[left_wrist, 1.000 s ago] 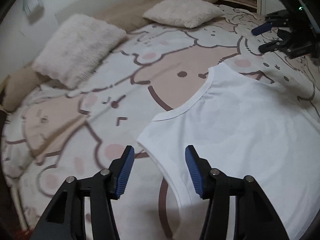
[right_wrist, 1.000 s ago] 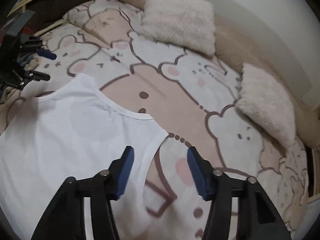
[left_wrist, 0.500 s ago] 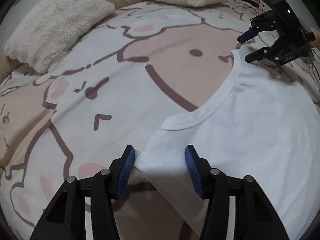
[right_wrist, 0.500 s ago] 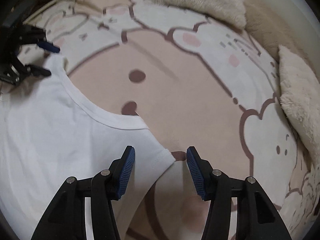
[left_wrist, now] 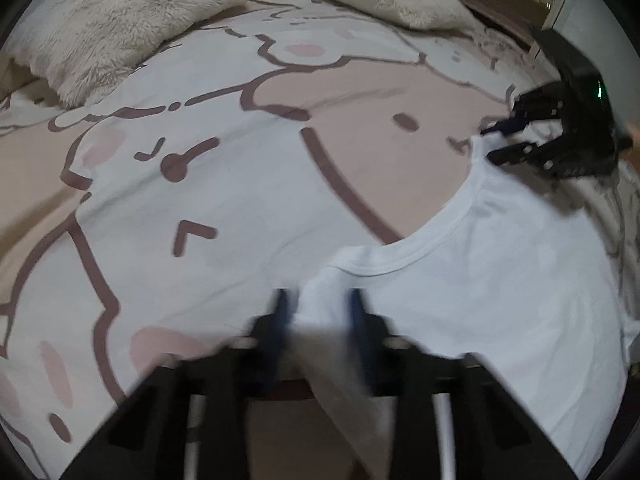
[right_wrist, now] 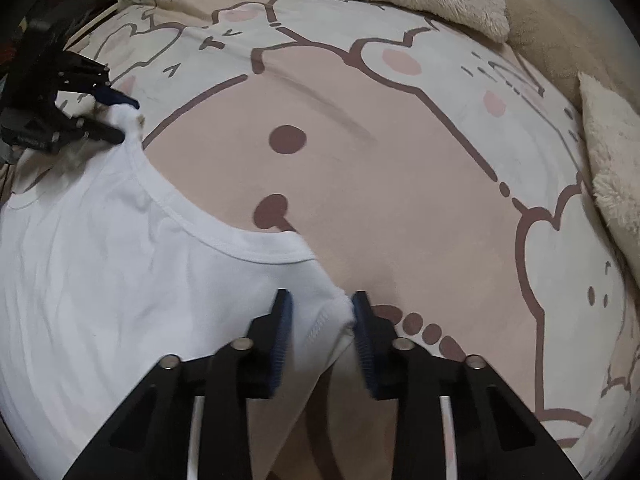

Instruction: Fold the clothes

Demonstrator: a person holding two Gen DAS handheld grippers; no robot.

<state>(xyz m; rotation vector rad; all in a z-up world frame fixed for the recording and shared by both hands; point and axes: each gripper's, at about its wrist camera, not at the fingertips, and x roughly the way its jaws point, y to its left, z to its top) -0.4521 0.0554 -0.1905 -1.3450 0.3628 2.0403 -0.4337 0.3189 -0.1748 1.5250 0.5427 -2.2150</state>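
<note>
One white sleeveless cotton shirt (right_wrist: 104, 300) lies flat on the cartoon-bear bedspread (right_wrist: 400, 200) beside two fluffy cream pillows (left_wrist: 108, 20), and both black, blue-padded grippers (left (left_wrist: 318, 312), right (right_wrist: 320, 316)), wide apart half a second ago, now straddle its shoulder corners, jaws narrowed but not clamped.

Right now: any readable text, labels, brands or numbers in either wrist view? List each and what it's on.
None readable.
White shirt: plain, no print or tag showing.
Bedspread: cartoon animal drawings only, no letters.
Right gripper body in the left wrist view: a green light, any marking too blurred to read.
</note>
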